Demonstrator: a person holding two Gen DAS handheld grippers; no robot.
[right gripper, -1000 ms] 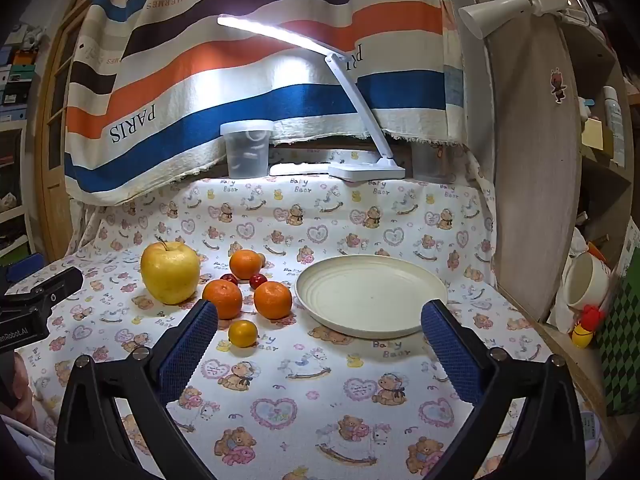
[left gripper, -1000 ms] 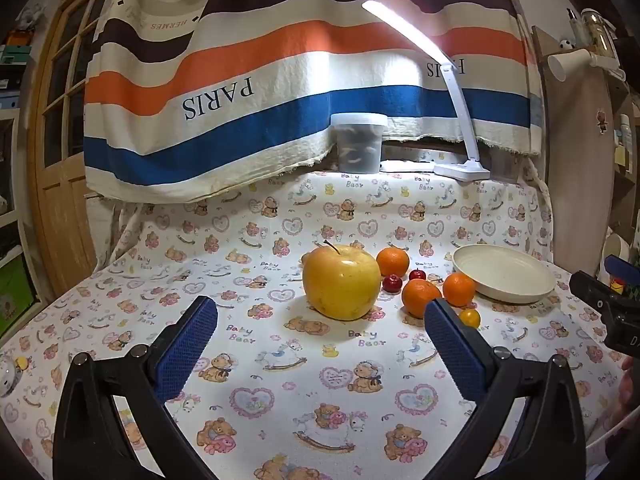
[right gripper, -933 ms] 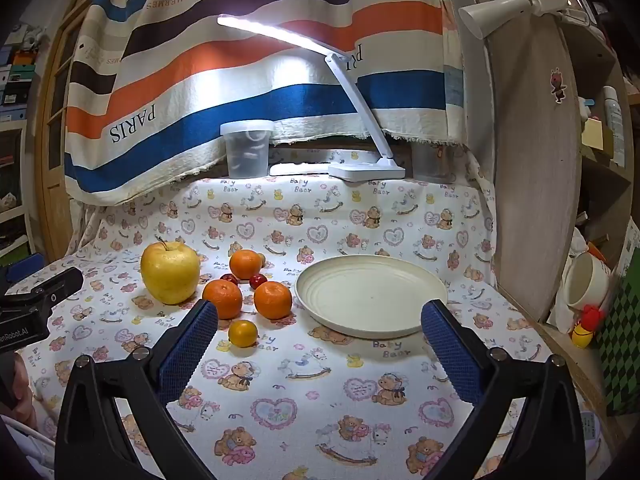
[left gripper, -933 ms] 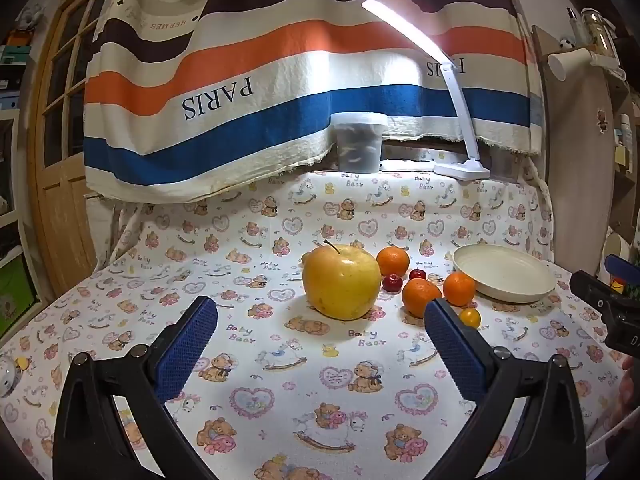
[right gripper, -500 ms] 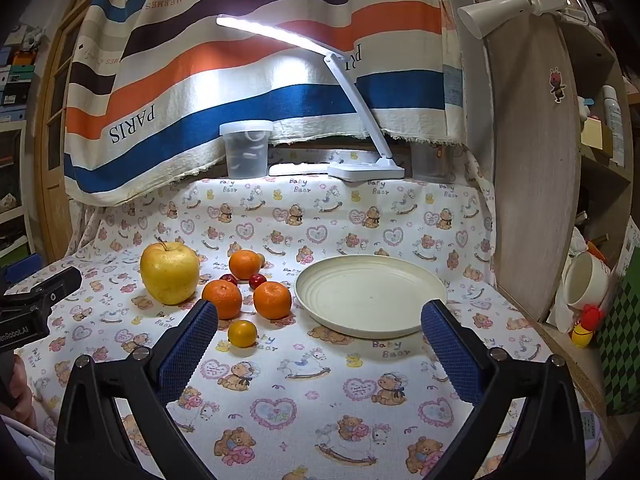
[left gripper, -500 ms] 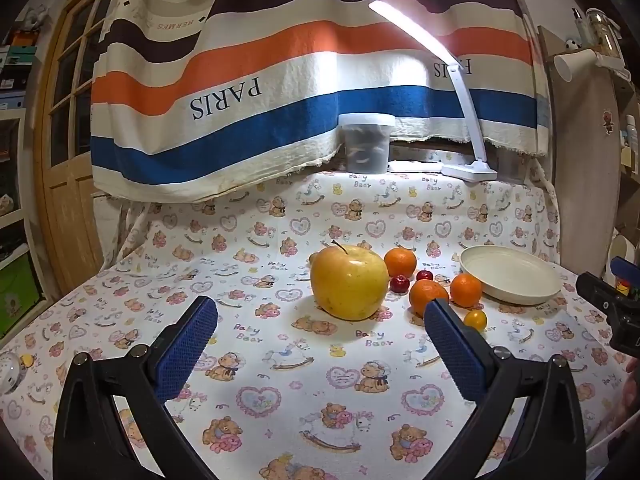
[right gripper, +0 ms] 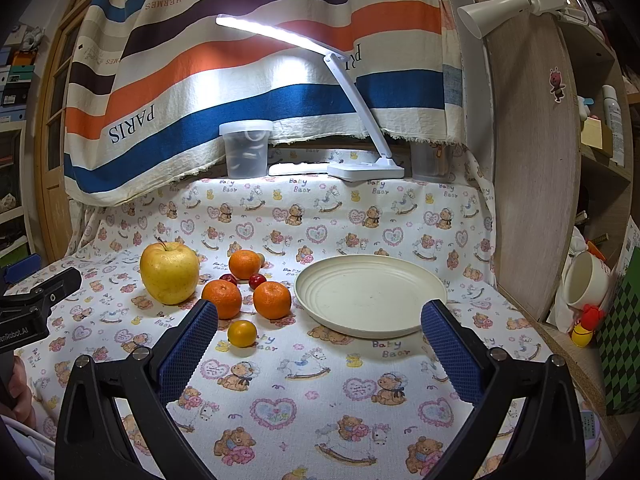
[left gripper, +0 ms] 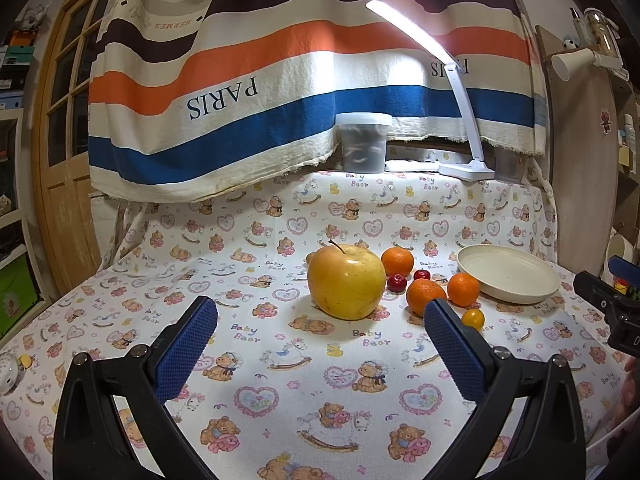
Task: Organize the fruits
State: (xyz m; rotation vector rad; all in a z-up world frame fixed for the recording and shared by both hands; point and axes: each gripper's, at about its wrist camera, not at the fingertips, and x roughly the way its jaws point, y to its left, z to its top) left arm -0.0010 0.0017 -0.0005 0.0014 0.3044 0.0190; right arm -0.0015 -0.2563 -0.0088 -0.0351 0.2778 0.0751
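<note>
Right now my left gripper (left gripper: pixel 320 332) hangs above the table (left gripper: pixel 280 360) with its jaws spread wide and nothing between them; the blue pads (left gripper: pixel 186 346) frame bare cloth. My right gripper (right gripper: pixel 318 336) is the same — jaws wide apart, empty, low over the near part of the table.

Ahead of the left gripper stands the apple (left gripper: pixel 346 282), big and yellow, upright with its stem up, near the middle of the table. Just beside it, toward the right edge, lies the rest of the fruit in a loose cluster: 3 oranges — 1 behind (left gripper: pixel 397 261) and 2 in front (left gripper: pixel 426 297) (left gripper: pixel 463 289) — with 2 cherries (left gripper: pixel 397 282) (left gripper: pixel 421 275) between them, and 1 kumquat (left gripper: pixel 473 319) nearest me, small and yellow-orange, apart from the others. Nothing I can see is stacked; each piece sits on the cloth.

From the right wrist view the plate (right gripper: pixel 370 292) lies flat near the right edge of the table, cream-coloured, with nothing on it. The nearest orange sits just beside its left rim, whether touching I cannot tell. My right gripper's pads straddle the plate's near rim from above the cloth, touching nothing.

At the back edge stand a tub (right gripper: pixel 246 148) and a lamp (right gripper: pixel 366 170), lit, its bar reaching out over the fruit.
</note>
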